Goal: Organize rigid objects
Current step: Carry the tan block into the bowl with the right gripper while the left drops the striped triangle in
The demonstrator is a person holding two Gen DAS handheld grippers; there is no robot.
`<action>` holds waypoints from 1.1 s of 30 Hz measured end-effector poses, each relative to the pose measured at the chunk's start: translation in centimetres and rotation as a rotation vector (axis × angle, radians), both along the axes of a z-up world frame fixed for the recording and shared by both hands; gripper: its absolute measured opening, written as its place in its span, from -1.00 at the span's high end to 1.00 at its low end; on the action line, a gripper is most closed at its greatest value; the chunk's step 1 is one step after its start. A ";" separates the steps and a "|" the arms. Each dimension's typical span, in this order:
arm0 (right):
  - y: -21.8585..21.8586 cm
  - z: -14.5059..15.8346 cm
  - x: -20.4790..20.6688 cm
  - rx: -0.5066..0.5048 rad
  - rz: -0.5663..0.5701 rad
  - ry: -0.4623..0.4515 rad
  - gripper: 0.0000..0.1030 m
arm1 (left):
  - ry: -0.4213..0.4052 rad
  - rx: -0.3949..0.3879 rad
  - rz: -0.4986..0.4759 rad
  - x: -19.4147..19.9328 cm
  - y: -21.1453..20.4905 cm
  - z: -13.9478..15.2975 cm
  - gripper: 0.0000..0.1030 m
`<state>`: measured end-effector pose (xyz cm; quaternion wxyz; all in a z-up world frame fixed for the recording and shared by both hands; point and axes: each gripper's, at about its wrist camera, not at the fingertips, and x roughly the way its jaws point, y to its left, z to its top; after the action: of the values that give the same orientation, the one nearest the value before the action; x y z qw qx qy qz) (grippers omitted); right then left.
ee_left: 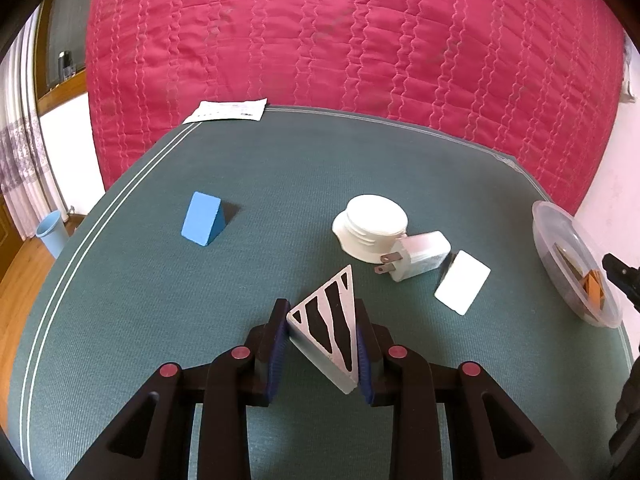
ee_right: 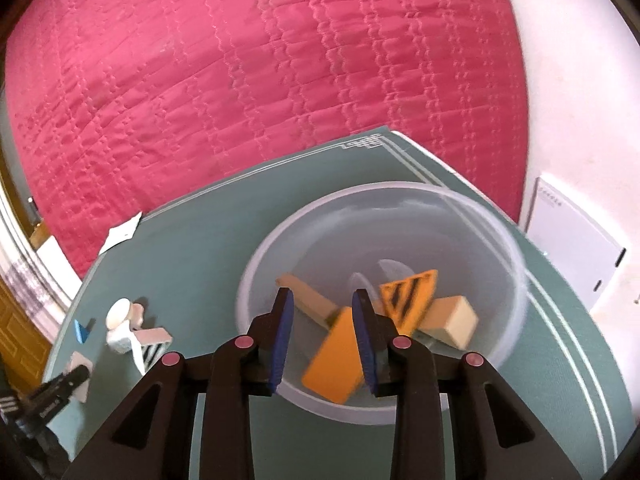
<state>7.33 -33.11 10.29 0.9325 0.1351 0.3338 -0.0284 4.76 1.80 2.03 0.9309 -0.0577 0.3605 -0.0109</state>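
We see the red quilted bed (ee_left: 320, 40) behind the green counter (ee_left: 140, 300). At the counter's right edge stands a clear plastic bowl (ee_right: 472, 216) holding an orange block (ee_right: 334, 364), a striped orange wedge (ee_right: 408, 296) and tan blocks (ee_right: 452, 320). Out on the counter lie a white round cap (ee_left: 372, 224), a white plug adapter (ee_left: 420, 256), a white card (ee_left: 462, 282) and a blue wedge (ee_left: 202, 220). Our left hand-held gripper (ee_left: 322, 344) clenches a white striped wedge (ee_left: 332, 324). Our right hand-held gripper (ee_right: 322, 340) hovers over the bowl, jaws nearly closed with nothing pressed between them.
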 end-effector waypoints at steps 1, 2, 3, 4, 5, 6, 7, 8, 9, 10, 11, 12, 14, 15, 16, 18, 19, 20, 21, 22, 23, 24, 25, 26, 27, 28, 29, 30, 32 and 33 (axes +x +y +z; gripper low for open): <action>-0.2 0.0 -0.4 -0.019 -0.014 -0.005 0.38 | -0.002 0.002 -0.004 -0.1 -0.1 0.0 0.39; -0.3 -0.1 -0.7 -0.034 -0.024 -0.008 0.38 | -0.004 0.006 -0.009 -0.1 -0.4 0.2 0.39; -0.4 -0.1 -0.9 -0.044 -0.032 -0.009 0.38 | -0.005 0.010 -0.016 -0.2 -0.7 0.3 0.39; -0.6 -0.1 -1.3 -0.061 -0.048 -0.009 0.38 | -0.005 0.013 -0.020 -0.3 -0.9 0.4 0.39; -0.7 -0.2 -1.7 -0.075 -0.060 -0.011 0.37 | -0.003 0.014 -0.028 -0.3 -1.2 0.5 0.39; -0.9 -0.2 -1.9 -0.084 -0.068 -0.014 0.35 | -0.001 0.012 -0.035 -0.3 -1.5 0.6 0.39; -1.1 -0.2 -2.4 -0.100 -0.078 -0.020 0.32 | 0.002 0.010 -0.044 -0.4 -1.9 0.7 0.39; -1.2 -0.2 -2.7 -0.111 -0.085 -0.025 0.30 | 0.003 0.010 -0.049 -0.3 -2.2 0.8 0.39; -1.3 -0.2 -3.1 -0.123 -0.094 -0.031 0.24 | 0.004 0.010 -0.058 -0.3 -2.7 0.9 0.39; -1.4 -0.2 -3.5 -0.135 -0.104 -0.039 0.21 | 0.005 0.011 -0.067 -0.2 -3.1 1.0 0.39; -1.6 -0.1 -3.8 -0.140 -0.108 -0.046 0.20 | 0.005 0.012 -0.079 -0.2 -3.8 1.3 0.39; -1.6 -0.1 -4.0 -0.146 -0.113 -0.053 0.18 | 0.004 0.014 -0.092 -0.1 -4.4 1.5 0.39; -1.8 0.0 -4.6 -0.159 -0.126 -0.073 0.17 | -0.001 0.022 -0.116 0.0 -5.7 1.8 0.39; -1.8 0.0 -4.9 -0.161 -0.132 -0.082 0.15 | -0.005 0.027 -0.131 0.1 -6.5 2.1 0.39; -1.8 -0.1 -5.0 -0.159 -0.133 -0.088 0.12 | -0.009 0.032 -0.147 0.2 -7.3 2.4 0.39; -1.9 -0.1 -5.0 -0.149 -0.135 -0.091 0.09 | -0.015 0.040 -0.174 0.3 -8.7 2.7 0.39; -2.0 -0.2 -5.0 -0.146 -0.136 -0.092 0.08 | -0.019 0.046 -0.192 0.4 -9.6 2.9 0.39; -2.0 -0.3 -5.0 -0.141 -0.137 -0.093 0.08 | -0.021 0.048 -0.206 0.5 -10.2 3.1 0.39; -2.2 -0.3 -5.0 -0.130 -0.142 -0.093 0.07 | -0.023 0.049 -0.218 0.7 -10.8 3.2 0.39; -2.3 -0.3 -5.1 -0.120 -0.147 -0.094 0.07 | -0.023 0.048 -0.236 0.9 -11.6 3.4 0.39; -2.5 -0.3 -5.2 -0.112 -0.154 -0.098 0.07 | -0.021 0.045 -0.247 1.1 -12.1 3.4 0.39; -2.6 -0.4 -5.3 -0.106 -0.162 -0.100 0.07 | -0.018 0.041 -0.260 1.2 -12.6 3.5 0.39; -2.8 -0.4 -5.4 -0.096 -0.176 -0.104 0.05 | -0.015 0.037 -0.273 1.4 -13.1 3.6 0.39; -3.1 -0.4 -5.5 -0.090 -0.186 -0.105 0.04 | -0.012 0.032 -0.288 1.8 -13.8 3.7 0.39; -3.3 -0.4 -5.6 -0.084 -0.197 -0.105 0.01 | -0.010 0.028 -0.301 2.0 -14.3 3.8 0.39; -3.5 -0.4 -5.7 -0.077 -0.211 -0.107 0.00 | -0.009 0.024 -0.316 2.2 -14.9 3.9 0.39; -3.7 -0.4 -5.8 -0.073 -0.217 -0.109 -0.01 | -0.010 0.023 -0.327 2.3 -15.4 4.0 0.39; -3.8 -0.4 -5.9 -0.071 -0.223 -0.112 -0.02 | -0.012 0.023 -0.339 2.4 -15.9 4.1 0.39; -3.9 -0.4 -5.9 -0.067 -0.227 -0.113 -0.03 | -0.019 0.022 -0.363 2.7 -17.1 4.4 0.39; -3.9 -0.4 -5.9 -0.065 -0.228 -0.114 -0.03 | -0.021 0.021 -0.371 2.9 -17.6 4.5 0.39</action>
<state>1.40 -37.01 9.86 0.9446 0.1432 0.2616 -0.1372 7.64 -15.81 6.53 0.9172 0.0198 0.3553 -0.1791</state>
